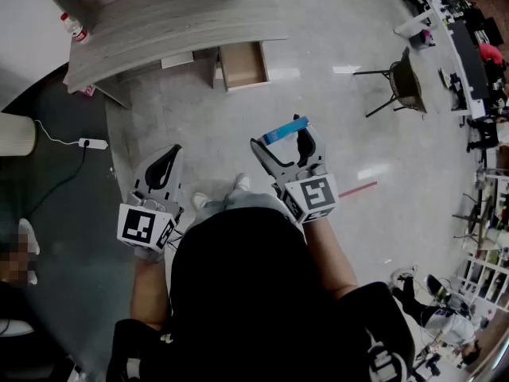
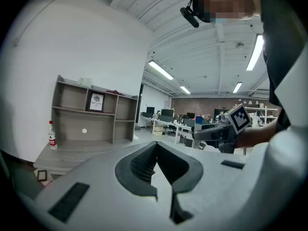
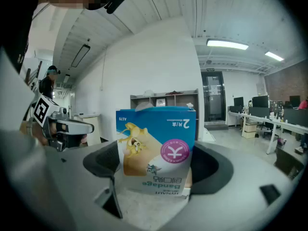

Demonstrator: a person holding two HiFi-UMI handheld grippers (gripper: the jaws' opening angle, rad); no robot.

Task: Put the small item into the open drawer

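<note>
Right gripper (image 1: 283, 139) clamps the blue bandage box (image 3: 156, 148) between its 2 jaws, held above the floor, well apart from the open drawer (image 1: 242, 64). Left gripper (image 1: 167, 159): jaws together, empty.

We see a grey wooden desk (image 1: 175, 26) carrying a bottle (image 1: 74, 27) (red-capped) near its left end, its drawer (image 1: 242, 64) open; a power strip (image 1: 93, 143) lies on the floor (image 1: 318, 142).

Glossy printed card box (image 3: 156, 148), grey wood-grain desk (image 1: 159, 30) (matt), pale wood drawer (image 1: 242, 64), shiny polished floor (image 1: 318, 94).
</note>
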